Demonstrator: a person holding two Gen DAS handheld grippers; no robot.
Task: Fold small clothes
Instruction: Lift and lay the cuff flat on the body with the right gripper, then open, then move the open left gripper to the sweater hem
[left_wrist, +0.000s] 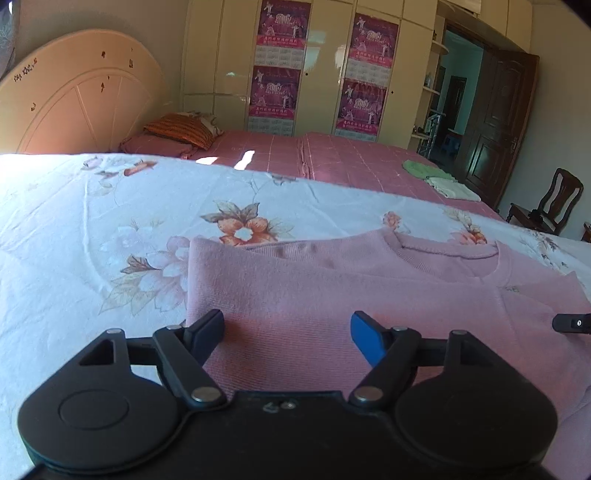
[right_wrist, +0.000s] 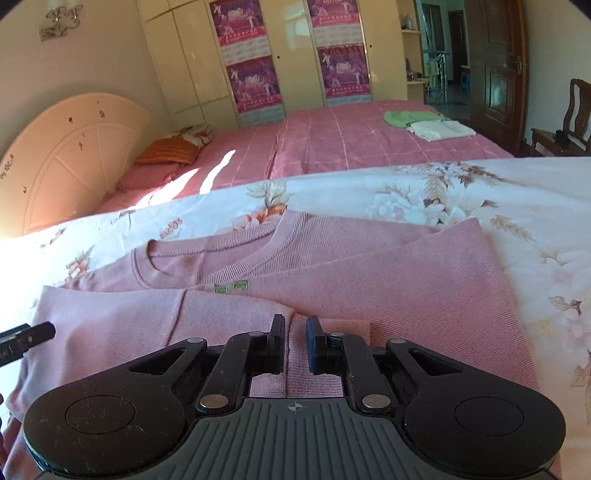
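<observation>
A pink knit sweater (left_wrist: 332, 288) lies flat on the floral bedsheet (left_wrist: 92, 229), its sides folded inward and its neckline at the far end. My left gripper (left_wrist: 288, 332) is open, its jaws wide apart over the sweater's near left part. In the right wrist view the sweater (right_wrist: 332, 266) fills the middle. My right gripper (right_wrist: 295, 341) has its jaws nearly closed, pinching a ridge of the sweater's fabric near a folded cuff (right_wrist: 351, 328). The tip of the other gripper shows at the edge of each view.
A second bed with a pink checked cover (right_wrist: 332, 147) stands behind, with folded green and white clothes (right_wrist: 424, 123) on it and pillows (right_wrist: 170, 151) at its headboard. A wardrobe with posters, an open door and a wooden chair (left_wrist: 550, 206) are beyond.
</observation>
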